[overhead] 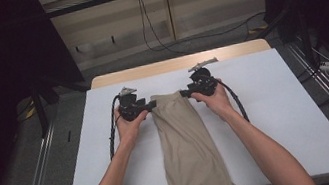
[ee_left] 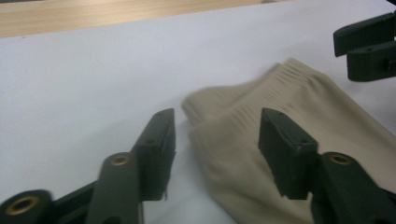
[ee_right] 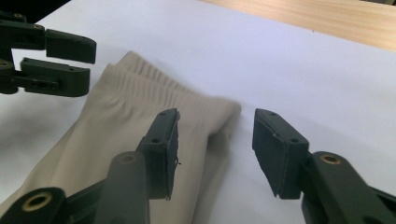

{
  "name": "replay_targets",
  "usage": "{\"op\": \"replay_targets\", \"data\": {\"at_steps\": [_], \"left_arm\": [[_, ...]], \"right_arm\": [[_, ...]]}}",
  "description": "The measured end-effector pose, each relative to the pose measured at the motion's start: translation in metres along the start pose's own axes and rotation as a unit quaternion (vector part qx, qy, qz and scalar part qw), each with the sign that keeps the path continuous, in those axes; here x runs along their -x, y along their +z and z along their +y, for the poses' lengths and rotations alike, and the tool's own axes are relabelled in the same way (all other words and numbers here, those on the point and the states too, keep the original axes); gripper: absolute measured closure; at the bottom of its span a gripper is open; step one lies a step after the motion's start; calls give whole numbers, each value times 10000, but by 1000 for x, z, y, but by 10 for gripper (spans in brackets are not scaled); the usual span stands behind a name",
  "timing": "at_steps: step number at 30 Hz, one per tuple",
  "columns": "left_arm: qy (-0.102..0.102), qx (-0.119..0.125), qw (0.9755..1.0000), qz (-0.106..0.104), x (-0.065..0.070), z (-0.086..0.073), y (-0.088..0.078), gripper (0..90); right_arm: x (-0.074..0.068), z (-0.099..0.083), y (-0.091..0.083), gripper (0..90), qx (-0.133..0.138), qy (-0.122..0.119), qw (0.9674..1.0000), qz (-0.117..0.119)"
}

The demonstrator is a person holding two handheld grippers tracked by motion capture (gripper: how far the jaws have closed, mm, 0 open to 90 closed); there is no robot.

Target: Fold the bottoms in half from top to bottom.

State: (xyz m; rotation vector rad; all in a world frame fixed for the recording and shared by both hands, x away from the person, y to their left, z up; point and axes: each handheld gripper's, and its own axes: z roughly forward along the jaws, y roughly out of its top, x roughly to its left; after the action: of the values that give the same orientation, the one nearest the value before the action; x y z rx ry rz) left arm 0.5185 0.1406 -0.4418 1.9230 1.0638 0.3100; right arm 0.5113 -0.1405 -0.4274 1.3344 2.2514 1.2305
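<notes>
A folded beige garment with a ribbed waistband lies lengthwise on the white tabletop, its near end hanging over the front edge. My left gripper is at the waistband's left corner, and my right gripper is at its right corner. In the left gripper view the jaws stand open astride the cloth corner, with gaps on both sides. In the right gripper view the jaws are likewise open around the other corner of the cloth. Each view also shows the other gripper farther off.
A strip of bare wood runs along the table's far edge. White surface lies free to either side of the garment. Cables trail on the floor beyond, and dark stands flank the table.
</notes>
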Motion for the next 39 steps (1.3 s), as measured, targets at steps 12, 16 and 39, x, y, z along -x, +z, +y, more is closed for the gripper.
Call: {"op": "replay_targets", "data": {"at_steps": [12, 16, 39], "left_arm": [[-42, -303, 9994, 151, -10, 6, 21, 611], [-93, -255, 9996, 87, -11, 7, 21, 579], [-355, -399, 9969, -571, -6, 4, 24, 791]], "right_arm": [[11, 1, 43, 559, -584, 100, 9982, -54], [10, 0, 43, 600, -581, 58, 9982, -133], [3, 3, 33, 827, -514, 118, 9985, -164]]}}
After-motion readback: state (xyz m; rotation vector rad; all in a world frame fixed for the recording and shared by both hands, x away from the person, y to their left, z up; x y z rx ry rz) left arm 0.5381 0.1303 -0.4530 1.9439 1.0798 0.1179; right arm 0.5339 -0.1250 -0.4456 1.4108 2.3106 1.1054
